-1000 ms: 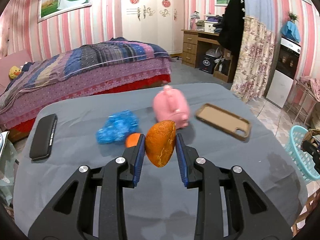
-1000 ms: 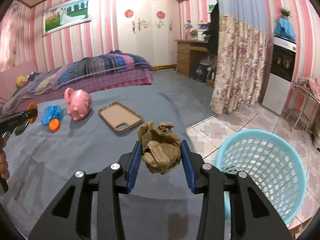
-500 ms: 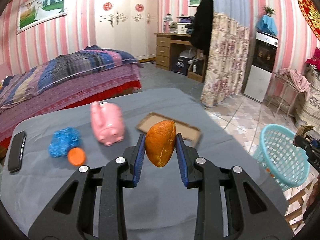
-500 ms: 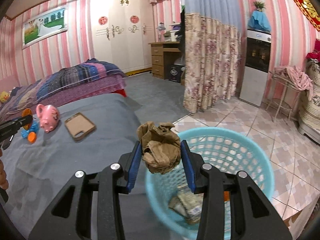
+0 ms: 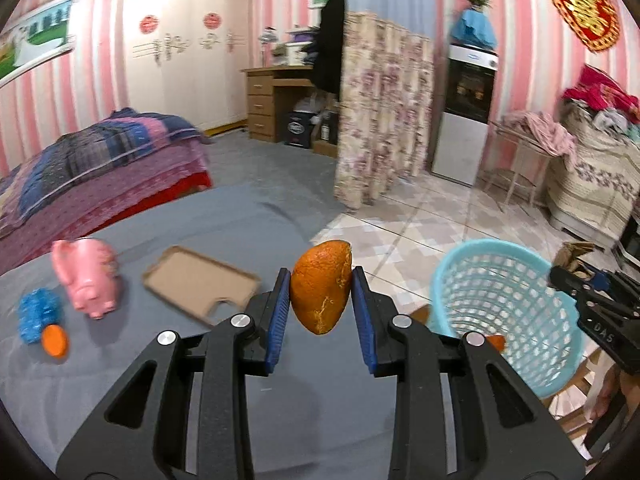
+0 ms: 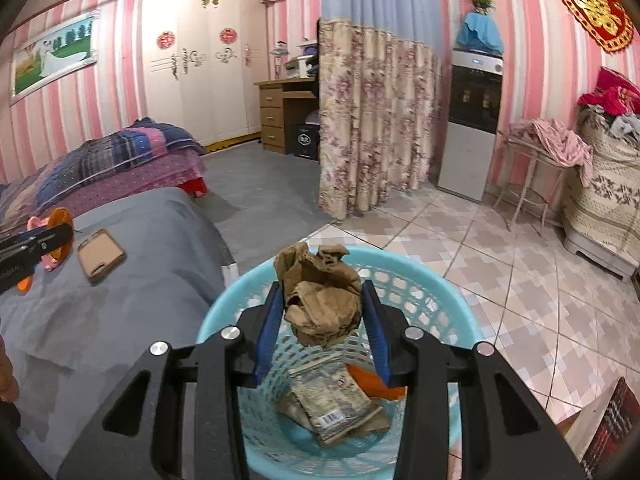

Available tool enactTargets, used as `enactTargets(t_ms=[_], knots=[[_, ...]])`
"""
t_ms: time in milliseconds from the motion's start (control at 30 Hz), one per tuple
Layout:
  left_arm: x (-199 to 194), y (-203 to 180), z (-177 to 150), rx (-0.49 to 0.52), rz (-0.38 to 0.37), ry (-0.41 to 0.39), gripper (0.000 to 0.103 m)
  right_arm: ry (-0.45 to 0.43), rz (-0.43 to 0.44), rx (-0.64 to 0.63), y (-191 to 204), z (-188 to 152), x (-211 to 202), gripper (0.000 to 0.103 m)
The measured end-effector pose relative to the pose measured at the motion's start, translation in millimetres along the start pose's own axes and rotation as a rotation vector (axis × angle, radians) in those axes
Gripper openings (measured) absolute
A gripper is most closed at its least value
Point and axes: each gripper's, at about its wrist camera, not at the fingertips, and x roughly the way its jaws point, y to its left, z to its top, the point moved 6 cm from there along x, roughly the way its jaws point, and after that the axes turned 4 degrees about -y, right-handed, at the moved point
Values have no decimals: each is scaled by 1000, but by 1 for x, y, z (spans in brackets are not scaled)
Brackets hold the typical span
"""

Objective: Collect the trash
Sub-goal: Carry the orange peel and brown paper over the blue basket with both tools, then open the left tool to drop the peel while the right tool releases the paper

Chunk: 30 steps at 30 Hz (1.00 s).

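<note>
My left gripper (image 5: 321, 305) is shut on an orange peel (image 5: 321, 285) and holds it above the grey table (image 5: 168, 392), left of the light blue basket (image 5: 504, 312). My right gripper (image 6: 322, 317) is shut on a crumpled brown paper ball (image 6: 320, 294) and holds it over the open basket (image 6: 460, 312), which holds a wrapper (image 6: 332, 408) and an orange scrap (image 6: 372, 384). A second orange peel piece (image 5: 55, 340) and a blue crumpled wrapper (image 5: 38, 312) lie on the table at the left.
A pink piggy bank (image 5: 90, 276) and a tan phone case (image 5: 200, 284) lie on the table. A bed (image 5: 92, 168) stands behind it. A floral curtain (image 6: 372, 120) and tiled floor (image 6: 540, 272) are beyond the basket.
Both grippers have swung right toward the basket. The right one now holds the paper ball over the basket's middle; the left one, with the peel, is closer to the table's right edge.
</note>
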Motion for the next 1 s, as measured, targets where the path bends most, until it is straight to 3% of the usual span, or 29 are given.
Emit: enactTargets(t_ms=[367,733,800,833,867,1000], knots=[[31,-90,-13,98,-155,51,30,26,-78,60,-45,-3,8,40],[66,-144,-24,160,-220,108,33,22,-128,131,-77,-7,8,40],[70,-147,-22,155,-221,116,48,22,-125,138,-80,-8,9,40],[70,-145,-20,151,-217,112,63,22,-123,141,-80,-8,9,40],[69,-141,-16,146,-196,92,71,22,-122,144,-83,-9,10,40],[64,-128,-5,133,-158,68,78,21,-124,143,-84,-10,9,40]])
